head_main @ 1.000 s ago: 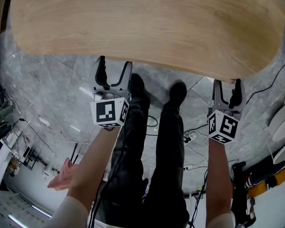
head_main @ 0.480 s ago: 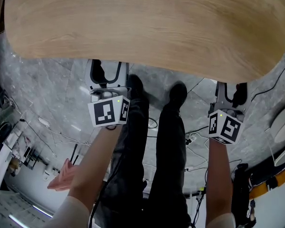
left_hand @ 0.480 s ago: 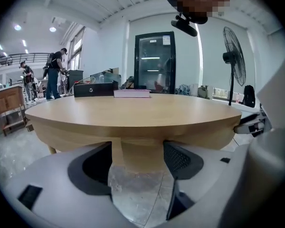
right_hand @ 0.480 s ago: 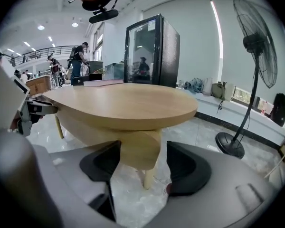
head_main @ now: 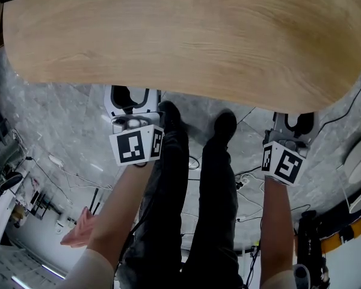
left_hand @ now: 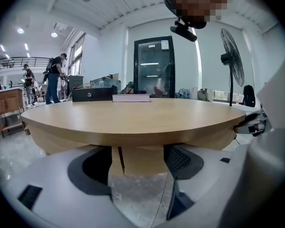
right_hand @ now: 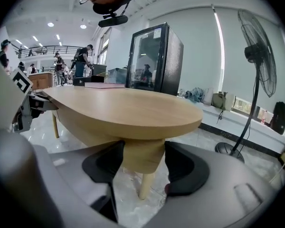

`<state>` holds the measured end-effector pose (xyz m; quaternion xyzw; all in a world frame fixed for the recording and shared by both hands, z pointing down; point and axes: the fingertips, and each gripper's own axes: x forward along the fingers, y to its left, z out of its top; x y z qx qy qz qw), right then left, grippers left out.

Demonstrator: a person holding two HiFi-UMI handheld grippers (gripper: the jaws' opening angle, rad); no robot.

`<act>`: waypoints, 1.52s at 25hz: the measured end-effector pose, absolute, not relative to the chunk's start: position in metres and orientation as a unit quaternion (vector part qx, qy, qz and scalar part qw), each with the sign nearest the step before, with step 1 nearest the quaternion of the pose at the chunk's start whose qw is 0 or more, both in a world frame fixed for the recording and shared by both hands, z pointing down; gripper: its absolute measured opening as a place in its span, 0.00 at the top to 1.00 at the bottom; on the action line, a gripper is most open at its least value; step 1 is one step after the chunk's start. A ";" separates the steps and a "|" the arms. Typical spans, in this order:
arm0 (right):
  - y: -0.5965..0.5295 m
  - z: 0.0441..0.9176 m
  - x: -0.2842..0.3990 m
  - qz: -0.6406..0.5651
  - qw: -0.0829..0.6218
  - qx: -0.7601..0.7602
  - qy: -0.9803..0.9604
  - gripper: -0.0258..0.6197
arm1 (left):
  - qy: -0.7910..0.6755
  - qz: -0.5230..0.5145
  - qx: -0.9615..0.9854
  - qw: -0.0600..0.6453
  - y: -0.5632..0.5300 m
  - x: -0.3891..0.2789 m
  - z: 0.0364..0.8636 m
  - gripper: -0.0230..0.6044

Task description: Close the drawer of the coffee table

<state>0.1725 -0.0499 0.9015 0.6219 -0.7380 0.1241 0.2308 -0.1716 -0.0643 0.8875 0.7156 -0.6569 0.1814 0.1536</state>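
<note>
The coffee table's light wooden top [head_main: 180, 35] fills the upper head view. Both grippers reach under its near edge, so their fingertips are hidden from above. My left gripper [head_main: 129, 94] is open; in the left gripper view a wooden panel with a dark vertical seam [left_hand: 138, 159] shows between its jaws [left_hand: 137, 163], under the top's rim. My right gripper [head_main: 295, 120] has just been closing a little. A wooden block [right_hand: 143, 156] under the top sits between its pads [right_hand: 143, 164], with a pale table leg [right_hand: 145, 188] below. Contact there is unclear.
The person's dark trousers and black shoes [head_main: 172, 110] stand between the grippers on grey marble floor. Cables [head_main: 248, 174] lie by the right foot. A book [left_hand: 131, 98] and black box [left_hand: 91, 94] rest on the table's far side. A standing fan [right_hand: 256, 49] is right.
Both grippers have slid forward, further under the table's near edge, and their fingertips are now covered by the top. The left one also shifted slightly left.
</note>
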 end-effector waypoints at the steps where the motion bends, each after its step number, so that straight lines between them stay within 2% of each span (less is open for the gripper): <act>1: -0.050 0.902 0.173 0.124 0.227 0.624 -0.737 0.54 | -0.658 0.179 0.715 0.154 -0.064 -0.171 0.888 0.44; 6: -0.050 0.901 0.173 0.120 0.221 0.627 -0.738 0.54 | -0.654 0.183 0.719 0.149 -0.065 -0.171 0.885 0.44; 9: -0.050 0.900 0.175 0.119 0.237 0.624 -0.735 0.54 | -0.646 0.202 0.719 0.159 -0.065 -0.170 0.888 0.44; 11: -0.049 0.901 0.178 0.125 0.249 0.624 -0.730 0.48 | -0.638 0.221 0.718 0.165 -0.062 -0.169 0.891 0.44; 21: -0.014 0.872 0.185 0.157 0.292 0.601 -0.727 0.49 | -0.612 0.263 0.718 0.202 -0.024 -0.173 0.861 0.44; 23: -0.005 0.858 0.180 0.173 0.291 0.594 -0.729 0.52 | -0.606 0.269 0.719 0.206 -0.016 -0.172 0.847 0.44; 25: 0.000 0.838 0.173 0.180 0.287 0.590 -0.733 0.57 | -0.603 0.272 0.721 0.207 -0.011 -0.170 0.827 0.48; 27: 0.001 0.813 0.166 0.179 0.281 0.587 -0.738 0.58 | -0.600 0.268 0.726 0.204 -0.010 -0.166 0.803 0.53; 35: 0.001 0.689 0.144 0.173 0.260 0.585 -0.749 0.73 | -0.579 0.244 0.752 0.199 -0.008 -0.142 0.686 0.62; 38: -0.004 0.643 0.140 0.176 0.252 0.581 -0.754 0.75 | -0.567 0.229 0.768 0.192 -0.010 -0.133 0.638 0.65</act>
